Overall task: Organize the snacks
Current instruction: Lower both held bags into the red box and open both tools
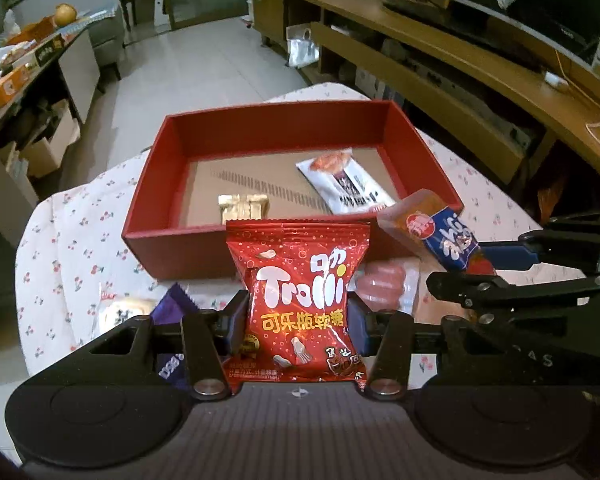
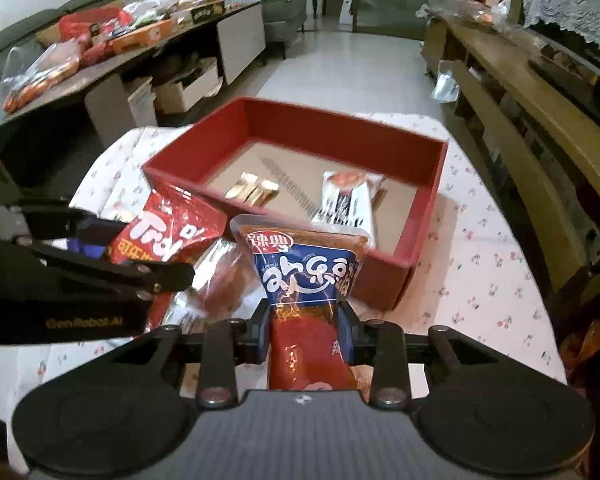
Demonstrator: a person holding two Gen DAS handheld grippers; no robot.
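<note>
Left wrist view, going from the left: a pale wrapped sweet (image 1: 118, 312) and a purple foil wrapper (image 1: 172, 304) lie on the white cherry-print tablecloth (image 1: 68, 248) on the near side of the open red cardboard box (image 1: 172, 236). Next comes the left gripper (image 1: 298, 322), its blue-padded jaws pinching a shiny red Trolli gummy packet (image 1: 300, 300), held upright just in front of the box's near wall. Inside the box, a gold-wrapped candy (image 1: 242, 206) rests near the near wall, and a white snack packet with a red picture (image 1: 342, 184) lies further right on the brown floor. A pink translucent packet (image 1: 384, 286) lies on the cloth just right of the Trolli packet, before the box. Furthest right, the right gripper (image 1: 496, 262) holds a red and blue spicy snack packet (image 1: 440, 236) at the box's near right corner.

Right wrist view: the left gripper (image 2: 112, 252) enters from the left with the Trolli packet (image 2: 168, 232) beside the box (image 2: 384, 276). In the centre the right gripper (image 2: 304, 328) clamps the red and blue packet (image 2: 308, 272), upright, before the box's near wall.
</note>
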